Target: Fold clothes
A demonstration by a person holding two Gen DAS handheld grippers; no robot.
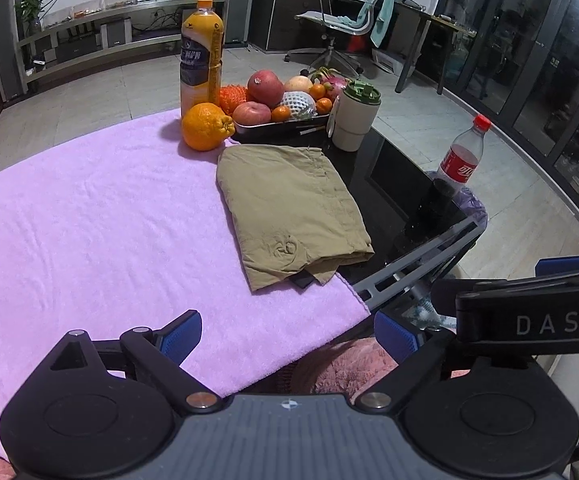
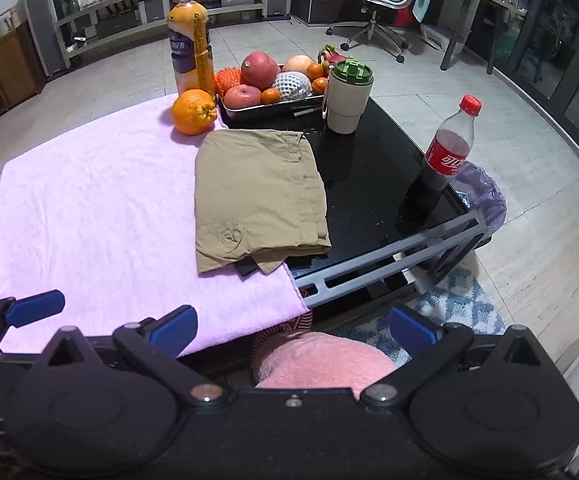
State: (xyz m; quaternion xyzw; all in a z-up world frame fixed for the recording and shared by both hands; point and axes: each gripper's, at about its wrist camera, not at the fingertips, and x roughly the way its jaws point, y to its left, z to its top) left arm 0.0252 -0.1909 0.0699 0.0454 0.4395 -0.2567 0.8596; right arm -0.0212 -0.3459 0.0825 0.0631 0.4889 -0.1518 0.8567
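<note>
On the desk's pink towel, the folded khaki garment is lying flat, apparently finished, while the left gripper and right gripper are hovering spread and empty.

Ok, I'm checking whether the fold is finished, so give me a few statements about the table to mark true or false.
1. The khaki garment lies folded, partly on the pink towel and partly on the black tabletop. True.
2. The right gripper is clamped on the garment. False: its fingers stand open with nothing between them, short of the cloth.
3. The left gripper is open and empty. True.
4. The cola bottle lies on its side. False: it stands upright.
5. The large orange sits inside the fruit tray. False: it sits beside the tray, on the towel.
</note>
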